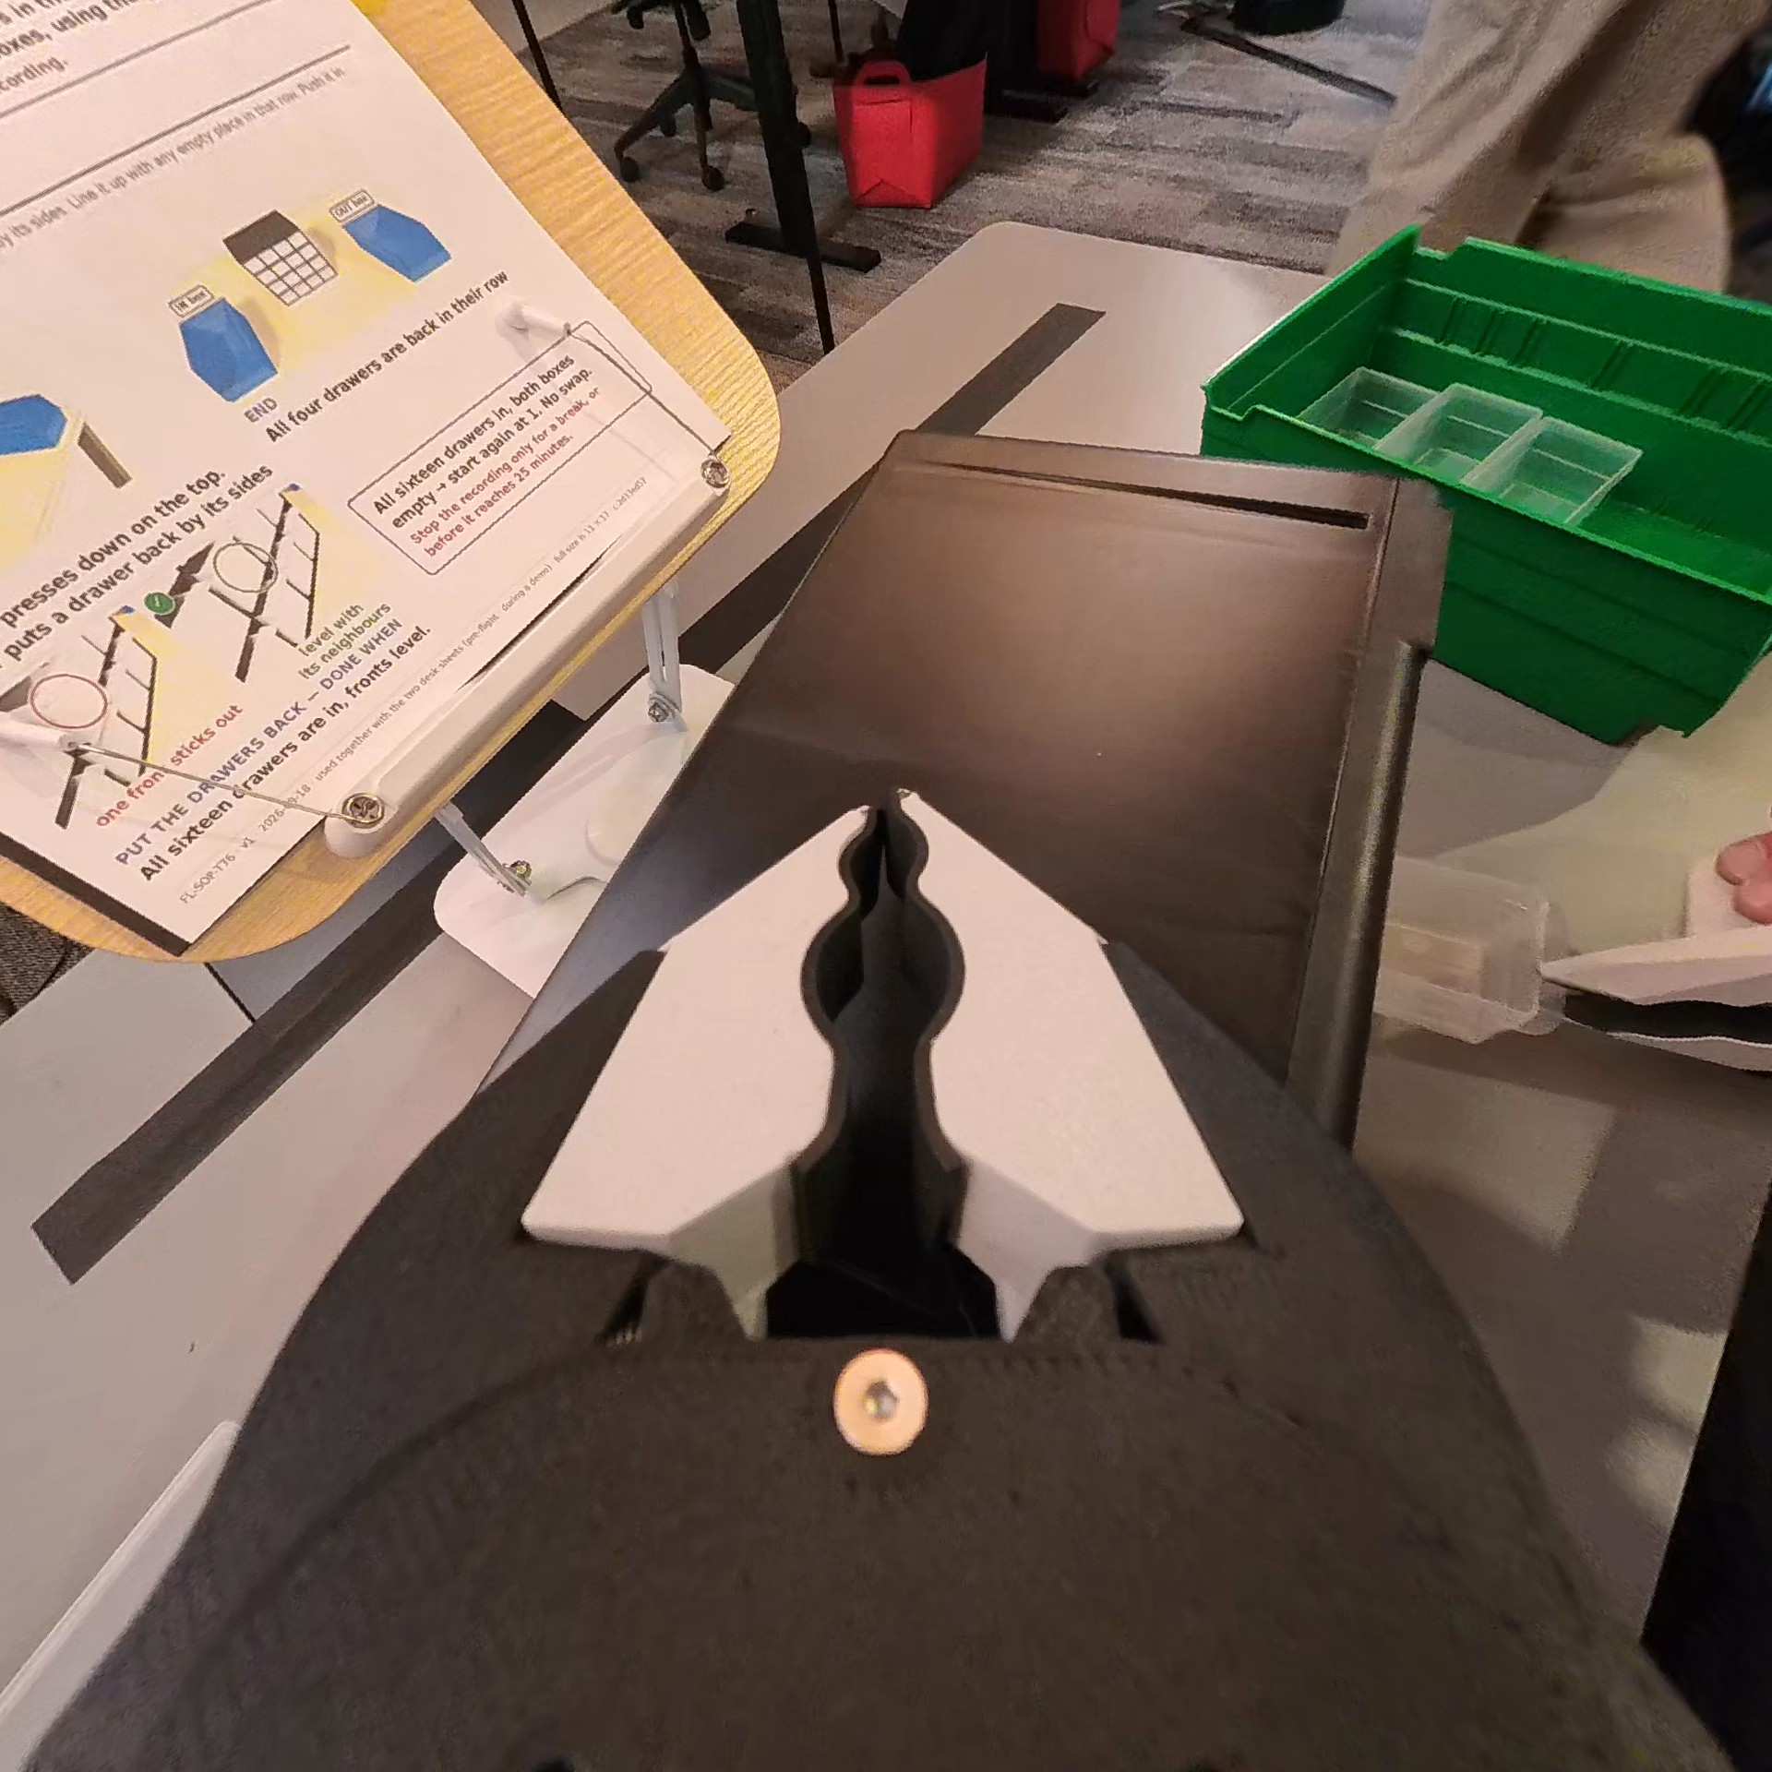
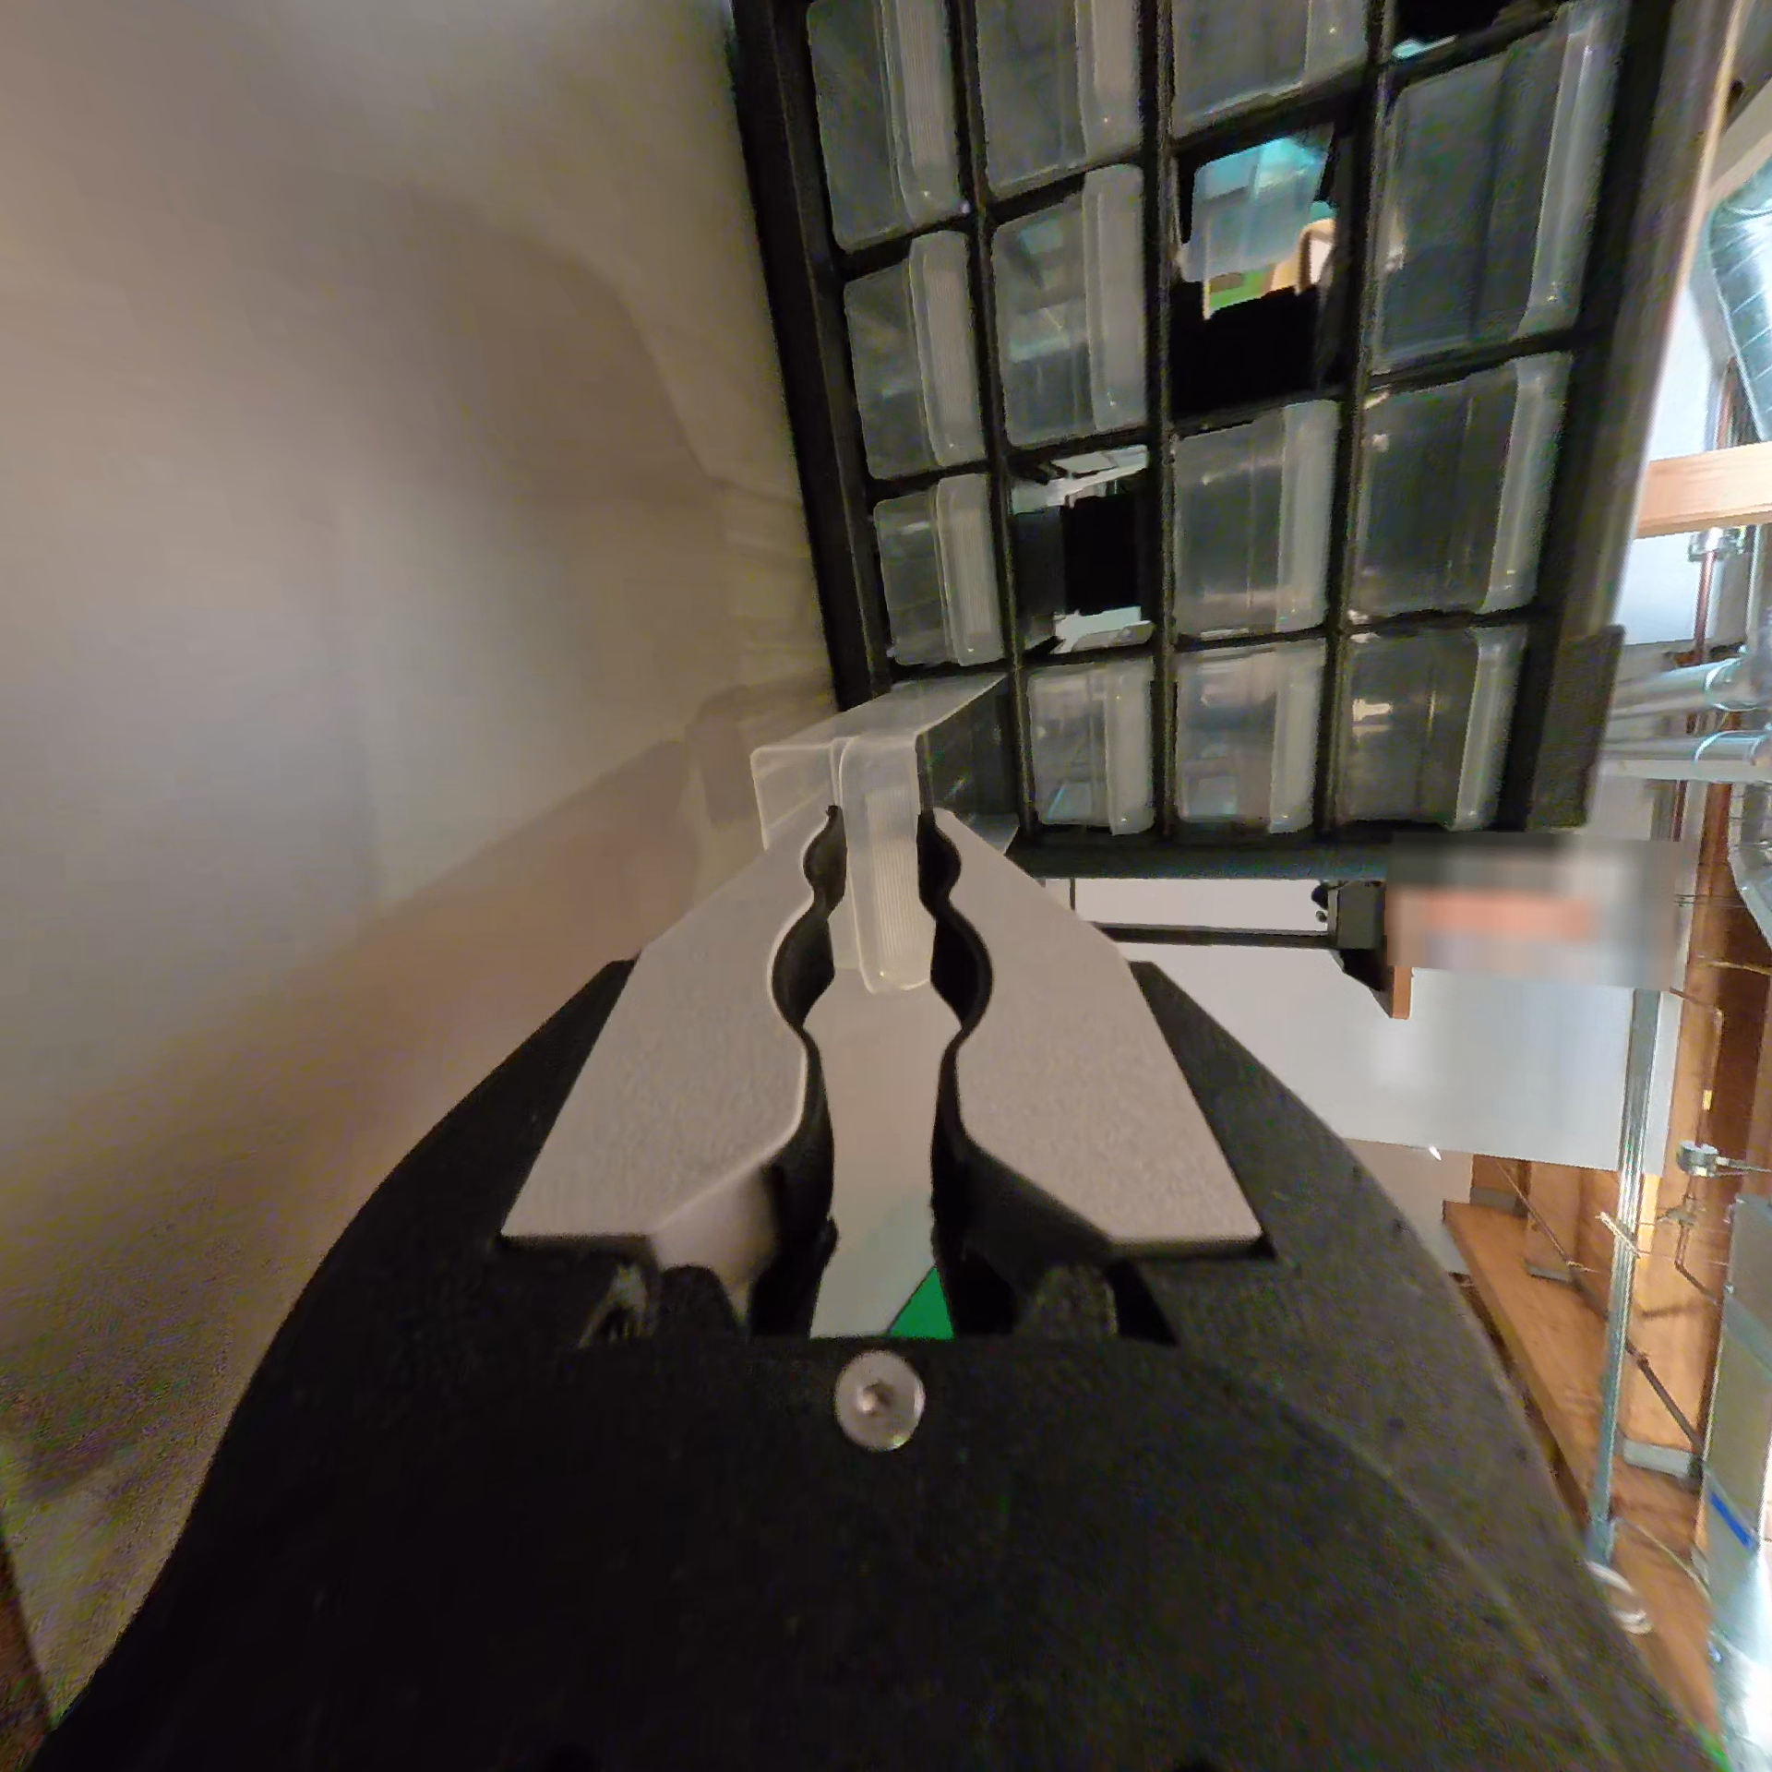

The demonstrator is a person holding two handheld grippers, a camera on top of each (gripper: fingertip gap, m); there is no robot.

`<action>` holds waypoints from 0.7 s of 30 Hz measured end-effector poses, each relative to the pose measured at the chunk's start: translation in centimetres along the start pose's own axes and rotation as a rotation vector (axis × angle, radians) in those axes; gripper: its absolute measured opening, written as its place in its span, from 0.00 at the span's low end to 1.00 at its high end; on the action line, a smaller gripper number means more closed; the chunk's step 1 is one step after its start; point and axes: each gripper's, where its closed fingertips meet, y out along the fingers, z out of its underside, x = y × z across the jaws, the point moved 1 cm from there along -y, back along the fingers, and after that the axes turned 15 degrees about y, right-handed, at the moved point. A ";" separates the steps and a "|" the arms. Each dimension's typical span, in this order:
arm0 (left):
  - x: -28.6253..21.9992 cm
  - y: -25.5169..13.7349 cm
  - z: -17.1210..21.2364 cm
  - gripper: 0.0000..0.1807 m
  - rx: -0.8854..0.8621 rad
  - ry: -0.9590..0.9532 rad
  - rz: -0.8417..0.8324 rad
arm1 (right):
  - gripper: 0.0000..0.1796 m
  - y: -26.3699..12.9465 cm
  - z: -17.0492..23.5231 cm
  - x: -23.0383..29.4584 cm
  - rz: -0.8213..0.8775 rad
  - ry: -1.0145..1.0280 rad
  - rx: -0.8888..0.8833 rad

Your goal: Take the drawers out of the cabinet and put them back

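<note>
The black cabinet (image 1: 1103, 671) stands on the table. My left gripper (image 1: 892, 807) is shut and empty, and its tips rest on the cabinet's top. In the right wrist view the cabinet front (image 2: 1160, 537) shows a grid of clear drawers, with two slots (image 2: 1247, 316) dark and open. My right gripper (image 2: 877, 815) is shut on the handle tab of a clear drawer (image 2: 825, 757) that sticks partly out of a corner slot. The same drawer (image 1: 1457, 944) and right gripper (image 1: 1563, 988) show at the cabinet's right side in the left wrist view.
A green bin (image 1: 1342, 384) at the back right holds three clear drawers (image 1: 1467, 441). A wooden stand with an instruction sheet (image 1: 336, 431) stands to the left of the cabinet. A person's hand (image 1: 1745, 863) shows at the right edge. Red bags (image 1: 906, 125) and chairs stand beyond the table.
</note>
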 end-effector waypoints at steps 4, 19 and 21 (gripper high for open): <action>0.0 0.0 0.0 0.00 -0.001 0.000 -0.003 | 0.08 -0.3 0.4 1.5 -0.014 -0.022 -0.007; 0.1 0.0 0.0 0.00 0.009 -0.006 -0.006 | 0.06 -2.3 -0.5 -1.2 -0.108 0.071 0.074; 0.1 0.0 0.0 0.00 0.008 -0.007 -0.007 | 0.05 -2.1 -1.1 -2.6 -0.122 0.109 0.072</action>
